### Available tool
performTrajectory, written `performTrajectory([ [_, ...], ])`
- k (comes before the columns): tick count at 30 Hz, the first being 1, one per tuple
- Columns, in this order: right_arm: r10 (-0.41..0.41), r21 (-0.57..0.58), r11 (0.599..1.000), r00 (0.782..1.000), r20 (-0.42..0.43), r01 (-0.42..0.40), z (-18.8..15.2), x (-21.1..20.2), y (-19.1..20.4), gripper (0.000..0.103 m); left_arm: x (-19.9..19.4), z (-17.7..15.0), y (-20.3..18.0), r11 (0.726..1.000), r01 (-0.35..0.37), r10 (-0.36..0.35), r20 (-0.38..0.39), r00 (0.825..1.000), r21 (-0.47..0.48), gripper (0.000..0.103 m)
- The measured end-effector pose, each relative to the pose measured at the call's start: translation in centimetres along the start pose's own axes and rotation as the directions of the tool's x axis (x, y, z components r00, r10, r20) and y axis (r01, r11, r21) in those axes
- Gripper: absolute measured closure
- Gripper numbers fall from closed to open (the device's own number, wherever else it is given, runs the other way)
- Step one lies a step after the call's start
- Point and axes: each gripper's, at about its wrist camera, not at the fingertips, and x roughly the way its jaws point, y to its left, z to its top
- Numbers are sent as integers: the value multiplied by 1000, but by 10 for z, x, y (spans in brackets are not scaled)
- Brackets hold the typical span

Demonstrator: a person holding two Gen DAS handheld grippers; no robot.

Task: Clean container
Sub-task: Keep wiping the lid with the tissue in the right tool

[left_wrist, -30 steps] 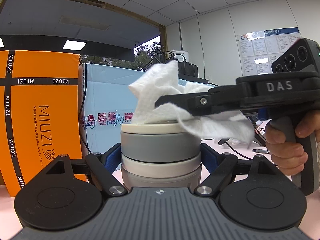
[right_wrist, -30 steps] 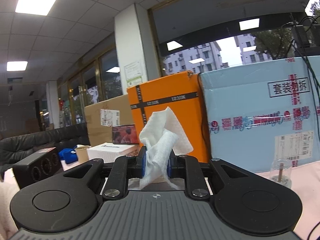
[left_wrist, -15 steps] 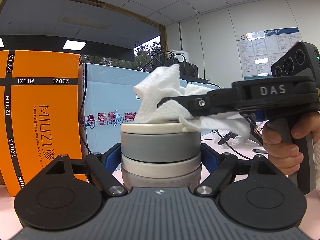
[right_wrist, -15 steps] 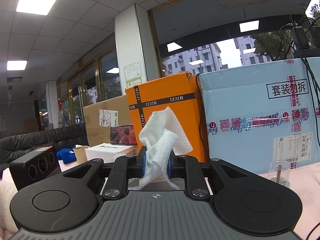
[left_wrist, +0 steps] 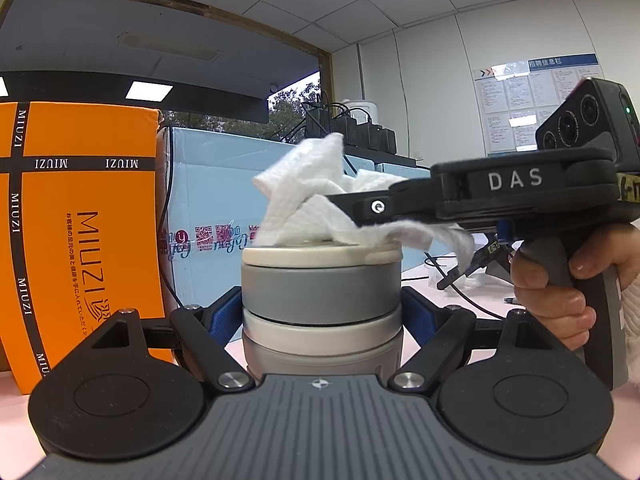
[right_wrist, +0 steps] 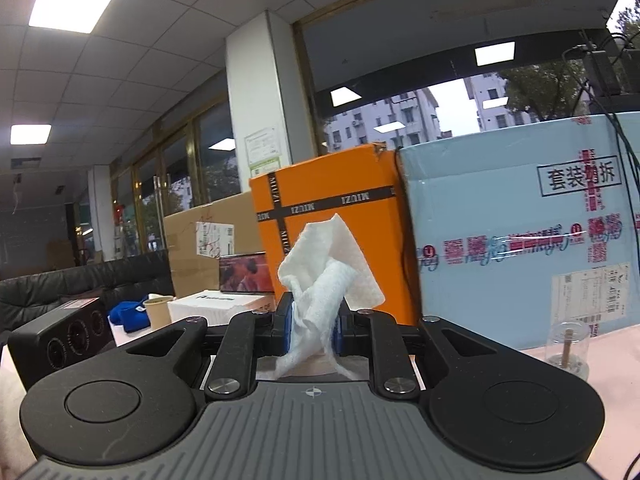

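In the left wrist view, an orange box [left_wrist: 76,216] stands to the left of the left gripper [left_wrist: 321,312], a pale blue carton [left_wrist: 208,184] just beside it and further back; between the claw's blue-padded fingers [left_wrist: 224,312] sits the container [left_wrist: 321,312], a stack of grey and cream round sections held upright, the pads pressed against its sides, so this claw is clamped on it; on the cream top rim lies a crumpled white paper towel [left_wrist: 308,196], touching the lid; from the right the right gripper [left_wrist: 360,210] reaches in level over the container, its fingers pinched tight on the towel; further right the right hand [left_wrist: 560,292] wraps the grey grip, a notice board [left_wrist: 532,100] on the wall behind it.

In the right wrist view, a black speaker [right_wrist: 60,344] and a paper cup [right_wrist: 158,310] lie left of the claw; the right gripper [right_wrist: 314,328] holds the paper towel [right_wrist: 328,276] squeezed between its narrow blue pads, the sheet rising above them; the orange box [right_wrist: 332,232] stands straight ahead, the blue carton [right_wrist: 516,232] to the right, a small clear jar [right_wrist: 568,344] near its base on the pink table [right_wrist: 624,408].
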Motion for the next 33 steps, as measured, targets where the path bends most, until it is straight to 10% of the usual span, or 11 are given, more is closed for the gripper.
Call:
performTrajectory([
  [33,21,0,1000,999,-29,-21,4,0,5,86,1,0,3,1000,0,0,0,1000,-2,23],
])
